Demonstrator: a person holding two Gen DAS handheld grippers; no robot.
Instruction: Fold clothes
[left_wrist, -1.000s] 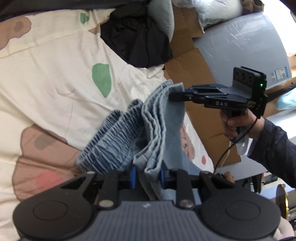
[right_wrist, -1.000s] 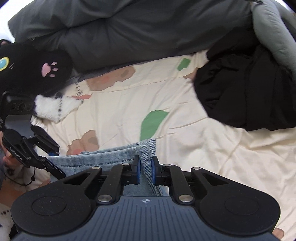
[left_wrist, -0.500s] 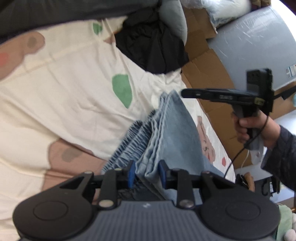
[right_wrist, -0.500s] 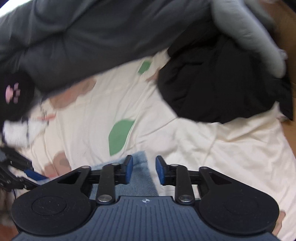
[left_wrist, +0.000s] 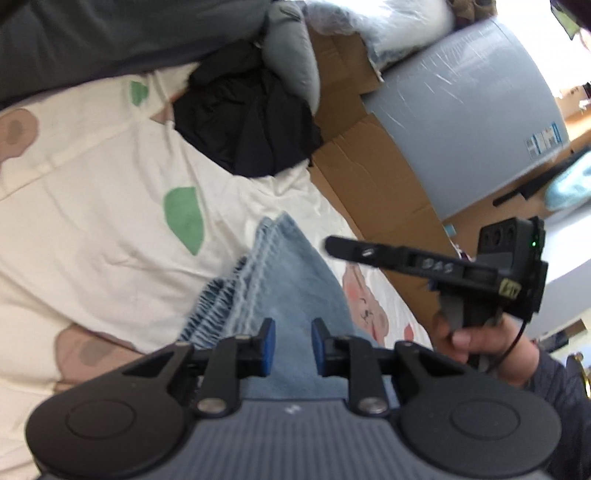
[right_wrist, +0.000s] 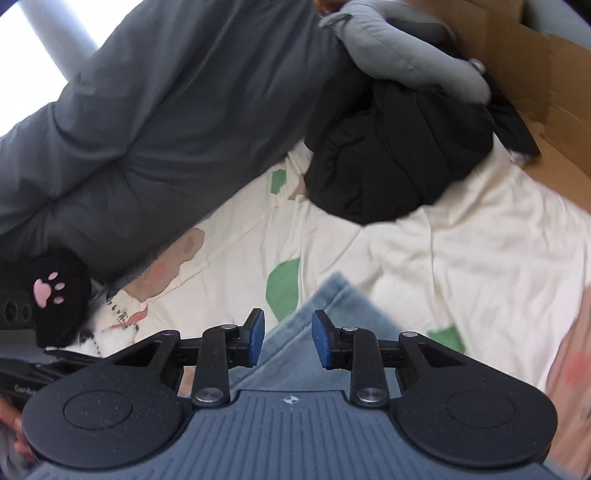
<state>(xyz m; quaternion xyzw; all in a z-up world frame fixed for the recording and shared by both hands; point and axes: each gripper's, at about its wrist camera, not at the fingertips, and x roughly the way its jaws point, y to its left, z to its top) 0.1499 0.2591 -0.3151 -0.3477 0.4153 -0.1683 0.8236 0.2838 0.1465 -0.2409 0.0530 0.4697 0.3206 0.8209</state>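
Jeans: folded blue denim jeans (left_wrist: 284, 280) lie on the cream printed bedsheet (left_wrist: 92, 192), the gathered waistband at their left edge in the left wrist view
Left gripper: the left gripper (left_wrist: 289, 341) sits low over the near end of the jeans; its jaws stand a little apart after just closing somewhat, denim showing in the gap behind them, the blue pads clear of the cloth
Right gripper: the right gripper (right_wrist: 288, 338) has its jaws apart with nothing clamped, having just been opening; the far corner of the jeans (right_wrist: 328, 306) shows beyond and below the gap
Right gripper from the side: its fingers (left_wrist: 354, 253) reach above the sheet just right of the jeans, a hand (left_wrist: 480, 343) on the grip
Writing: "DAS" on the right gripper's side; small lettering on the left gripper's arm is cut off
Nearby: a black garment (right_wrist: 391, 155) lies well beyond the jeans; cardboard (left_wrist: 369, 166) edges the bed
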